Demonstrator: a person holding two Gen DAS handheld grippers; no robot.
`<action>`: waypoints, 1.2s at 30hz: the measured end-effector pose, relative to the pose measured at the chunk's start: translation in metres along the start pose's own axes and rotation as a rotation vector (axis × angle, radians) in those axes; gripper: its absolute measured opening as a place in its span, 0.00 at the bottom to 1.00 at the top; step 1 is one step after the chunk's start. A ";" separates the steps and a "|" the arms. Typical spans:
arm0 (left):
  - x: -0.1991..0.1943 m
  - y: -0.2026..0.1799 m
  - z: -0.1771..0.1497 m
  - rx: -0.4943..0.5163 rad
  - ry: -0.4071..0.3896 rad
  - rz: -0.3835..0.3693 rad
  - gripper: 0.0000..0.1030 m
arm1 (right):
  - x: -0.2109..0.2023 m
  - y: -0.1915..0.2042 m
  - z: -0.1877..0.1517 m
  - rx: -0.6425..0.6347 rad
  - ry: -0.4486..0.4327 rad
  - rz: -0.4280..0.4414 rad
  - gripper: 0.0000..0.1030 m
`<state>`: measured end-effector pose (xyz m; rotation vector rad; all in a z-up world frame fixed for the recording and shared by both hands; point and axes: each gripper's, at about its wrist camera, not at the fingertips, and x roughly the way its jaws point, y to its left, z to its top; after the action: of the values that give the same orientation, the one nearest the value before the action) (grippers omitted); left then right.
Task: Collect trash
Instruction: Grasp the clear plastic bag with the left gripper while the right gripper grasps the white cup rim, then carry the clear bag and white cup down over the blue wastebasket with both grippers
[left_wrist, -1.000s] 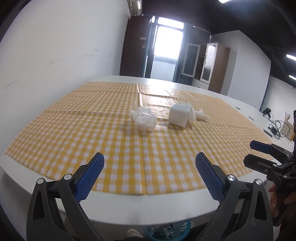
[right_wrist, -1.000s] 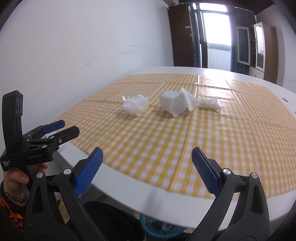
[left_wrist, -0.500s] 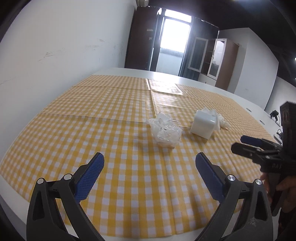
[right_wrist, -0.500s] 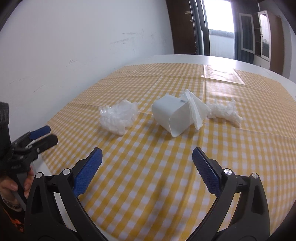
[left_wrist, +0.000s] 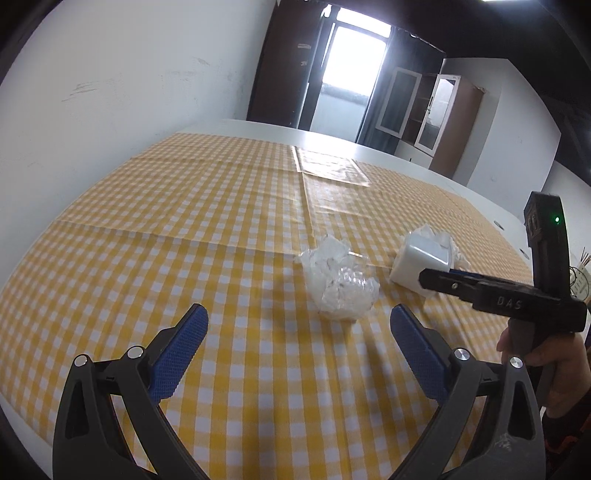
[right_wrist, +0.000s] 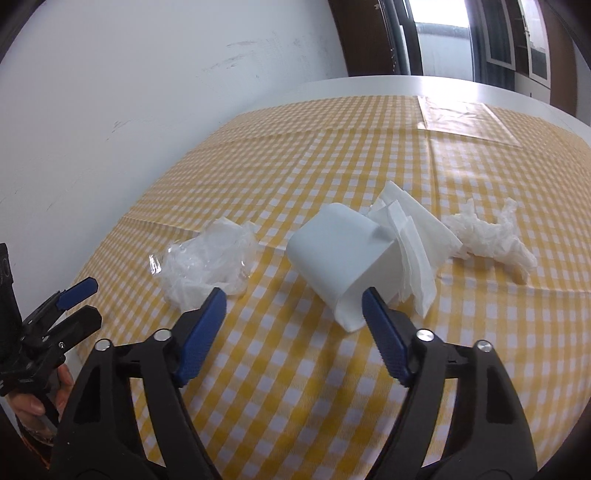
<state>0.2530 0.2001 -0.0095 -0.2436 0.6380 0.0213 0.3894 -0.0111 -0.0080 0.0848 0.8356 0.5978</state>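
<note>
Three pieces of trash lie on the yellow checked tablecloth (left_wrist: 184, 229). A crumpled clear plastic wrap (left_wrist: 340, 282) lies just ahead of my open, empty left gripper (left_wrist: 299, 328). It also shows in the right wrist view (right_wrist: 207, 262). A white paper cup (right_wrist: 340, 258) lies on its side with folded white napkins (right_wrist: 413, 236) in its mouth. My open, empty right gripper (right_wrist: 293, 310) is close in front of the cup. A crumpled white tissue (right_wrist: 491, 236) lies right of the cup. In the left wrist view the cup (left_wrist: 421, 262) sits behind the right gripper (left_wrist: 480, 288).
A flat clear plastic sheet (right_wrist: 465, 114) lies on the cloth at the far side. The white table edge (right_wrist: 369, 81) runs beyond the cloth. A white wall (left_wrist: 110, 92) stands along the left. A door and cabinets (left_wrist: 424, 110) are at the back.
Both grippers have moved forward over the table and lower toward the trash. The right gripper is now close to the cup, the left close to the plastic wrap. Both stay open.
</note>
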 end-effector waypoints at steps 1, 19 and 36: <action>0.005 -0.002 0.005 0.002 0.002 -0.002 0.94 | 0.004 0.001 0.002 0.000 0.009 0.006 0.55; 0.084 -0.016 0.018 -0.061 0.179 -0.100 0.44 | -0.009 0.003 -0.015 -0.037 0.006 0.019 0.06; -0.018 -0.040 -0.018 -0.023 0.032 -0.065 0.08 | -0.087 0.030 -0.075 -0.130 -0.086 -0.066 0.06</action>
<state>0.2316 0.1581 -0.0039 -0.2876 0.6616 -0.0371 0.2766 -0.0441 0.0080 -0.0350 0.7114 0.5807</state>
